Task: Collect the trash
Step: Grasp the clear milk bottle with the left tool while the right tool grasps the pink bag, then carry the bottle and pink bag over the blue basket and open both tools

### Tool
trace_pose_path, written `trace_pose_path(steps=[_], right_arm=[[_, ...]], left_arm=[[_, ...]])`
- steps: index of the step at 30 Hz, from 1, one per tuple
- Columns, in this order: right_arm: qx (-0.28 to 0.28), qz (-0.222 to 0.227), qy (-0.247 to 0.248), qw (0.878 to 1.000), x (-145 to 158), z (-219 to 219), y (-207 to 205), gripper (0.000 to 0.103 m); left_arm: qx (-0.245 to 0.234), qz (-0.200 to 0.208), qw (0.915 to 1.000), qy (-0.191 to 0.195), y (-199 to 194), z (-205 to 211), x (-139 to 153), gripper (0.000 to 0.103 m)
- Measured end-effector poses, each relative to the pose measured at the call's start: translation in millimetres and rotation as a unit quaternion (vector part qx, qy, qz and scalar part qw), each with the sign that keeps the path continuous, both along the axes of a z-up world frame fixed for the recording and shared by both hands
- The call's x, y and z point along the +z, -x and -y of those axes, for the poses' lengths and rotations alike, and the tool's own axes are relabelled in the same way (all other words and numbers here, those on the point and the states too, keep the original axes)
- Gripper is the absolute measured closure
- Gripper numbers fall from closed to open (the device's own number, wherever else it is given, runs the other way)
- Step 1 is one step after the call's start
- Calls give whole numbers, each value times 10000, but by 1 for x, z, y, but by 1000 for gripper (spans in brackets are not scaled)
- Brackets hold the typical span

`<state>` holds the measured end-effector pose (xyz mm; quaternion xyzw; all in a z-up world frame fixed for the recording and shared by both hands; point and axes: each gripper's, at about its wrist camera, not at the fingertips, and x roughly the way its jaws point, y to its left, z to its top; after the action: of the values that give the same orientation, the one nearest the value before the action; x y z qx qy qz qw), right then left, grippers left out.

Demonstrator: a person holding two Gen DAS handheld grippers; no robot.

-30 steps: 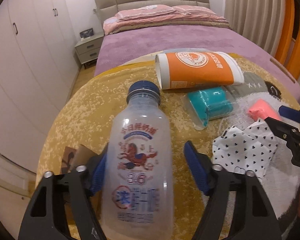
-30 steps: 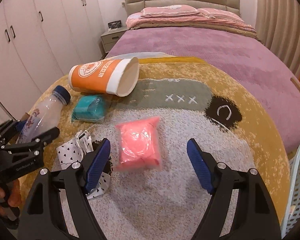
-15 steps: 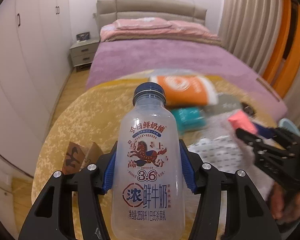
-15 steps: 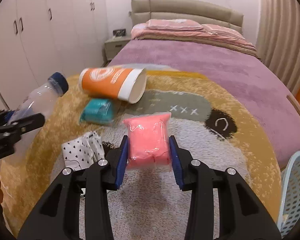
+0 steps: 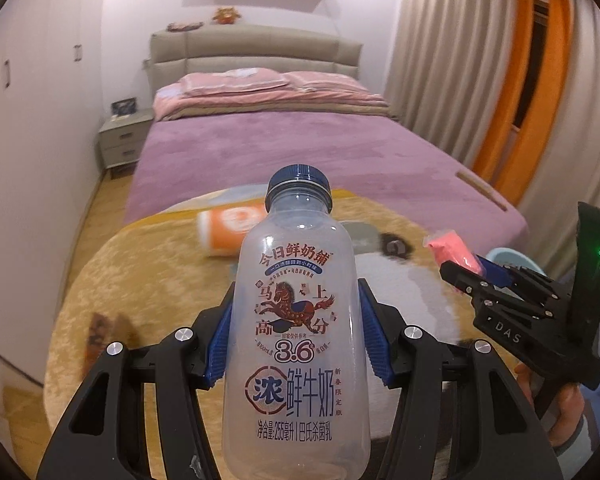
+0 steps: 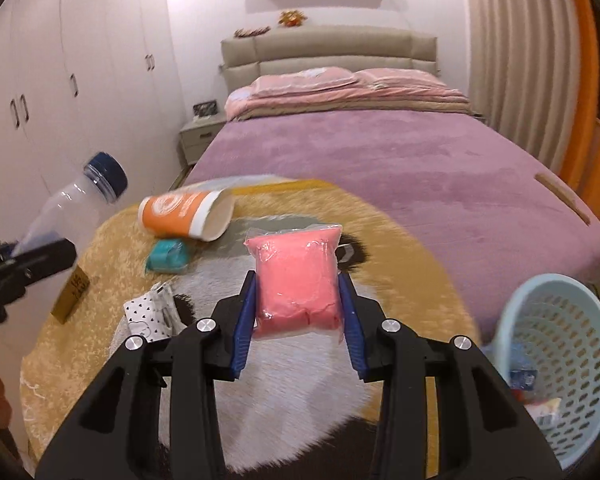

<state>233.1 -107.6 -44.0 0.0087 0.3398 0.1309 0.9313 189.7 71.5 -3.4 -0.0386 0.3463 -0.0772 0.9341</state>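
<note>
My left gripper point(image 5: 296, 336) is shut on a clear milk bottle point(image 5: 298, 320) with a blue cap, held off the rug. The same bottle point(image 6: 72, 208) shows at the left of the right wrist view. A pink plastic packet point(image 6: 298, 280) is pinched between the blue pads of my right gripper point(image 6: 298, 312), also lifted above the rug. That packet point(image 5: 452, 250) appears at the right of the left wrist view. A light blue mesh basket point(image 6: 560, 344) stands at the right on the floor, with some scraps inside.
On the round yellow rug point(image 6: 400, 248) lie an orange paper cup point(image 6: 186, 218) on its side, a teal packet point(image 6: 168, 256), a dotted white wrapper point(image 6: 150, 314) and a brown card point(image 6: 70, 296). A purple bed point(image 6: 380, 160) lies beyond; white wardrobes point(image 6: 60, 80) line the left.
Both grippers closed on their things, the left on the bottle and the right on the pink packet, then rose off the rug. The basket came into the right wrist view.
</note>
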Motion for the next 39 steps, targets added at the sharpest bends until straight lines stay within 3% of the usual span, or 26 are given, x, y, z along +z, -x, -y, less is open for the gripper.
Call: trace_pose_path(steps=[7,16,27,32,39], right_arm=[[-546,-29,-123,9984,13,63,18,67],[-1210,-221,-320,9919,13,152,35,67],[-2006,-711,-820,9736,-24,255,51,67],[-2209,-951,-926,9662,-44,281,55,67],[-2305,-1300,-1008,9591,-70,299,50,66]], left_arm=[[-556,76,9983,171,-4,57,1,49],[-1357,41,9901,356,-13,149,-7,49],[-2148,-246,9761,230,-22,264,-35,49],[-2438,-470,9686,112,-29,308,-57,49],[-2574,-814,9628,77,-42,336,-84,49]])
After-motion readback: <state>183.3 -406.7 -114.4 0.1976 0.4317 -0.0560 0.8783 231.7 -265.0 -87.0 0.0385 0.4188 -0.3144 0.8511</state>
